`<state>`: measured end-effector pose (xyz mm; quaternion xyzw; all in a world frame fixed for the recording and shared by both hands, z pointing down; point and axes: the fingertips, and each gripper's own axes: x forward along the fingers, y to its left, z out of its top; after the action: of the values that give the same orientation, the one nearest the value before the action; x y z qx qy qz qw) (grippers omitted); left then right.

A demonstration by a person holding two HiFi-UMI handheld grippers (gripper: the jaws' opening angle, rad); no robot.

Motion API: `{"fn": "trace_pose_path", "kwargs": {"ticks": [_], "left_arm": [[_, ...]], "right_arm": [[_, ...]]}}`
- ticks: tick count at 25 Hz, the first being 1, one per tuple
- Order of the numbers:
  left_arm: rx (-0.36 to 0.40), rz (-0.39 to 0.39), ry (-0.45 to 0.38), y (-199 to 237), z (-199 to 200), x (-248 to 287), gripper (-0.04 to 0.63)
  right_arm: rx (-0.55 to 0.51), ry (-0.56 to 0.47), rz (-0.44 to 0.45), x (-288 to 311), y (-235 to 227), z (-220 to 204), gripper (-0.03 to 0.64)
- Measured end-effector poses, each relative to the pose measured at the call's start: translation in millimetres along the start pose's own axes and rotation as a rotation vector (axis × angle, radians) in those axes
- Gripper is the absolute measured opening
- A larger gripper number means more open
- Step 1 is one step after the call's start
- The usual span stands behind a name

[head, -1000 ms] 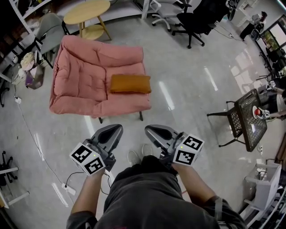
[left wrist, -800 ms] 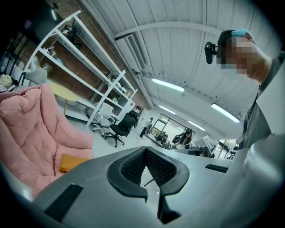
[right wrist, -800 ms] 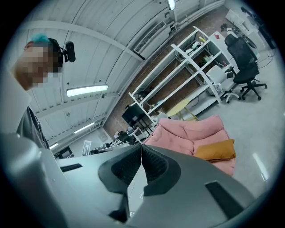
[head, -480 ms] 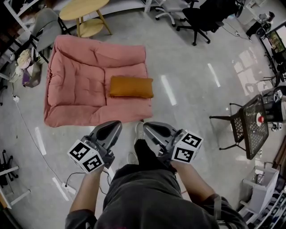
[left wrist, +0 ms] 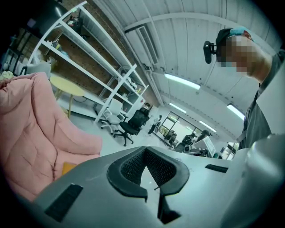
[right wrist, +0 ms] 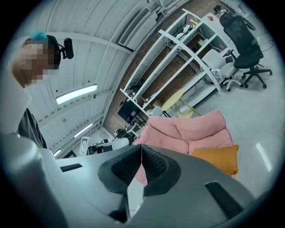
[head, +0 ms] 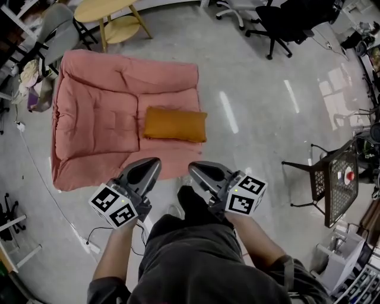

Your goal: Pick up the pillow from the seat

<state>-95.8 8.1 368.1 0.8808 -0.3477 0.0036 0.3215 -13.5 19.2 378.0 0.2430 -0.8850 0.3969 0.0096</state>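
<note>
An orange pillow [head: 175, 123] lies on the right part of a pink cushioned seat [head: 95, 113]. My left gripper [head: 152, 161] and right gripper [head: 195, 168] are held side by side in the air just short of the seat's front edge. Both are shut with nothing between their jaws. In the right gripper view the pillow [right wrist: 219, 158] shows on the seat [right wrist: 187, 129] beyond the closed right gripper [right wrist: 141, 148]. The left gripper view shows the closed left gripper [left wrist: 145, 151], the seat's pink padding [left wrist: 31, 129] and a sliver of the pillow [left wrist: 67, 168].
Behind the seat stands a round yellow table [head: 113, 9]. A black office chair [head: 291, 18] is at the far right. A black mesh side table [head: 335, 184] carrying a red object [head: 350, 176] stands to the right. White shelving [right wrist: 178, 53] lines the wall. A cable [head: 41, 178] runs across the floor at left.
The seat and pillow have slid down the head view toward the grippers, as the person has stepped closer. Both grippers stay shut and hold the same pose.
</note>
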Motion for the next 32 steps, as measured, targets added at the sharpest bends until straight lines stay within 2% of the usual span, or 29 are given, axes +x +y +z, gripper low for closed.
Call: {"fn": "trace_pose_path", "kwargs": {"ticks": [4,10,18,22,25,27,32], "left_arm": [[0.009,0.015,0.038,34.8,1.4,37.6,0.011],[0.04,-0.001,0.128,95.8,-12.5,91.5,0.011],[0.097,-0.106,0.27,195.1,-50.6,165.9,0.011],[0.096,-0.182,0.374,237.8,-78.8,200.3,0.023],[0.102,-0.24,0.466,268.6,-102.7,224.8,0.094],[0.119,-0.288,0.549,288.4,-121.1,239.0,0.128],[0.178,-0.414,0.774,338.3,-174.3,272.6,0.2]], "right_arm": [[0.045,0.021,-0.006,18.7,-42.9,5.4,0.015],[0.148,0.05,-0.057,48.8,-112.3,-8.5,0.015],[0.256,0.04,-0.16,105.3,-209.5,-46.0,0.017],[0.373,0.001,-0.229,127.2,-251.3,-71.3,0.018],[0.478,-0.02,-0.281,142.9,-278.9,-98.5,0.031],[0.564,-0.028,-0.31,155.4,-294.5,-118.6,0.138],[0.764,-0.06,-0.385,184.3,-339.5,-169.6,0.189]]}}
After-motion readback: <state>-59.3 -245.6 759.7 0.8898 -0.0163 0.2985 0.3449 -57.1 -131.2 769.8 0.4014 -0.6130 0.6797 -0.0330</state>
